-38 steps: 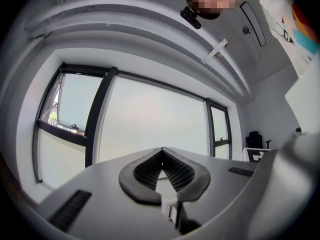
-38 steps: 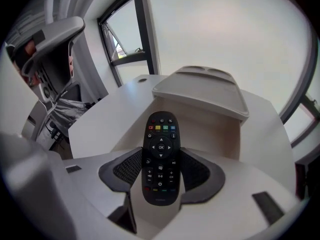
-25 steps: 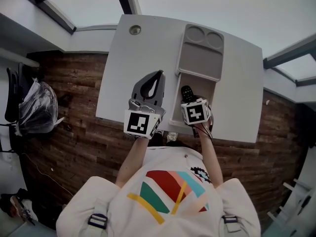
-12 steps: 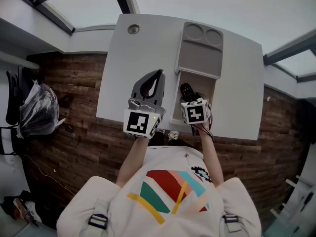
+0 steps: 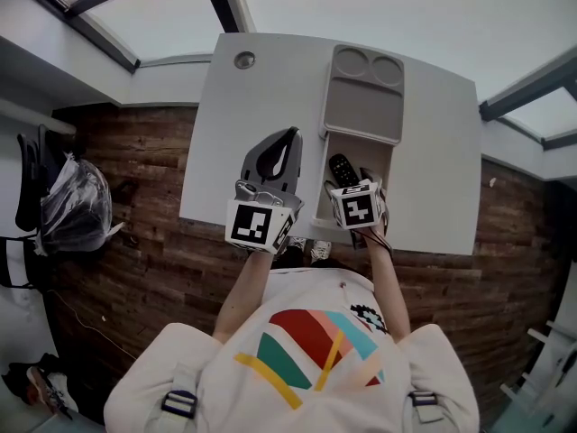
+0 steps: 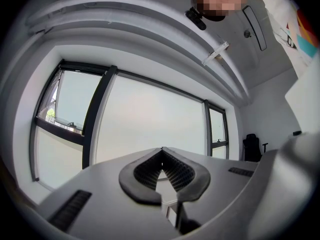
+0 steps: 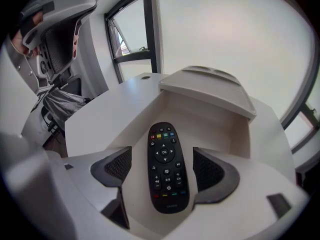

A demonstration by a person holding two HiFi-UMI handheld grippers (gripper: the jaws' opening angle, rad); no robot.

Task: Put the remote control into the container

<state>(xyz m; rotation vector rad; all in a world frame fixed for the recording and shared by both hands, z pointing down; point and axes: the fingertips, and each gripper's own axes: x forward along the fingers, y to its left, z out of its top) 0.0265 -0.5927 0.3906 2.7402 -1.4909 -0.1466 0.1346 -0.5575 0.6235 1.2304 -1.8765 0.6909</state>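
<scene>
The black remote control point(image 7: 164, 149) lies flat on the floor of the open white container point(image 7: 220, 129), buttons up. My right gripper point(image 7: 166, 170) reaches into the container with its jaws opening. The remote lies between the pads point(image 7: 118, 165), which stand clear of it on both sides. In the head view the remote point(image 5: 340, 167) shows just ahead of my right gripper point(image 5: 352, 184), inside the container point(image 5: 317, 188). My left gripper point(image 5: 290, 136) hovers left of the container, shut on nothing; its tips point(image 6: 161, 151) meet and it points up toward the windows.
The container's grey lid point(image 5: 365, 97), with two round recesses, lies open at the far end. The white table point(image 5: 433, 152) has a cable grommet point(image 5: 244, 59) at its far left. A wooden floor surrounds it, with a plastic bag point(image 5: 77, 201) at the left.
My right gripper's jaws have spread apart and let go of the remote, which now rests in the container. The left gripper has stayed where it was.
</scene>
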